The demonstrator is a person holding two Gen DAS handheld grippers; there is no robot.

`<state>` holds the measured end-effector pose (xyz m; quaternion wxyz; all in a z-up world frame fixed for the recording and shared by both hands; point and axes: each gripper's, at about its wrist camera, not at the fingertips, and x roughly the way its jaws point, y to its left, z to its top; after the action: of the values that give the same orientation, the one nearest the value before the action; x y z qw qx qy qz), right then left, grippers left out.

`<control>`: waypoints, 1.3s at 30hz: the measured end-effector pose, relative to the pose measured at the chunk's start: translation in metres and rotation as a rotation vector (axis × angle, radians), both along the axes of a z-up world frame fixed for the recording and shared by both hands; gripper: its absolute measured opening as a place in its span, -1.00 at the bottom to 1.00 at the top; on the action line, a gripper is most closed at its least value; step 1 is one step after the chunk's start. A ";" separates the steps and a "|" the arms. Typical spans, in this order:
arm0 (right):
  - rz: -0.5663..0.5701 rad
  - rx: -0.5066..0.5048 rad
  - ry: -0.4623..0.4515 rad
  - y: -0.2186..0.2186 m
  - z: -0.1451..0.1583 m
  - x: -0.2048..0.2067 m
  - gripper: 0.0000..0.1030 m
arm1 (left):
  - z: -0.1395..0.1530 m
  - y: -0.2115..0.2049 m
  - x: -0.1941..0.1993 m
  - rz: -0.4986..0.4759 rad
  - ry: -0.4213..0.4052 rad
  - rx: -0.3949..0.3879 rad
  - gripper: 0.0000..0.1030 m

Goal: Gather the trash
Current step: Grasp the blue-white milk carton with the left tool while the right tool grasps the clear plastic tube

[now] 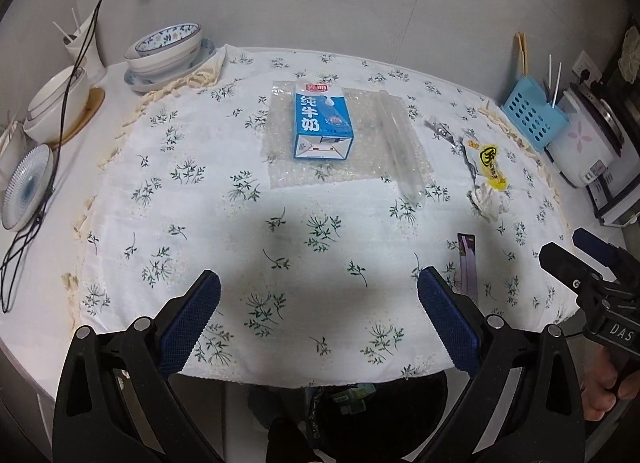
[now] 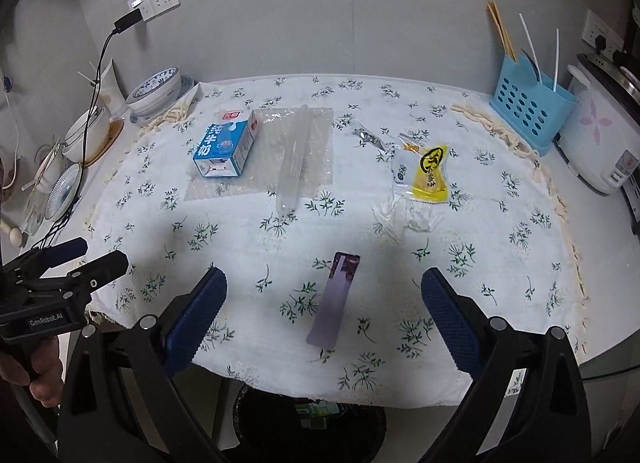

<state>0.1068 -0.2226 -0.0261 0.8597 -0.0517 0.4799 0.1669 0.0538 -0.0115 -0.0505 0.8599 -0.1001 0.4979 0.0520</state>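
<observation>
Both tools empty and spread wide: left tool [image 1: 318, 317] and right tool [image 2: 324, 313] hover over the near edge of the surface [image 2: 520, 303], nothing between the pads. Landmark is the milk carton [image 2: 224, 147], lying on its side on a bubble-wrap sheet [image 2: 316, 167], long axis running from near edge to back wall, bottom flap facing the near edge. Touching-close on the carton's right is a clear plastic tube [image 2: 294, 161], on the same sheet, long axis also near-to-far, slightly tilted. Further right of the carton: small foil scrap [image 2: 370, 139], yellow snack wrapper [image 2: 430, 173], crumpled tissue [image 2: 404, 217] just in front of the wrapper. Well in front and right of the carton, a purple strip wrapper [image 2: 336, 299] lies flat, long axis roughly near-to-far, leaning right at the far end, between the right tool's pads in view but not touched. Bin [image 2: 312, 423] below the near edge shows some green packaging inside, so likely some collecting is done; six pieces remain on the cloth. My read: early-to-middle, purple strip is the likely next pick.
</observation>
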 end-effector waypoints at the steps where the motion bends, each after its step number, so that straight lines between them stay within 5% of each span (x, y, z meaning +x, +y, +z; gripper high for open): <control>1: 0.001 0.000 0.002 0.004 -0.001 0.005 0.79 | 0.000 0.003 0.005 0.005 0.001 -0.004 0.88; 25: 0.032 -0.055 0.119 0.075 -0.062 0.120 0.48 | -0.057 0.023 0.189 0.008 0.122 0.014 0.86; 39: 0.010 -0.057 0.219 0.101 -0.096 0.177 0.07 | -0.088 0.024 0.230 0.007 0.194 0.043 0.56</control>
<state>0.2841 -0.1216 -0.1224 0.7994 -0.0598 0.5754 0.1622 0.2840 0.0127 -0.1382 0.8094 -0.0780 0.5772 0.0751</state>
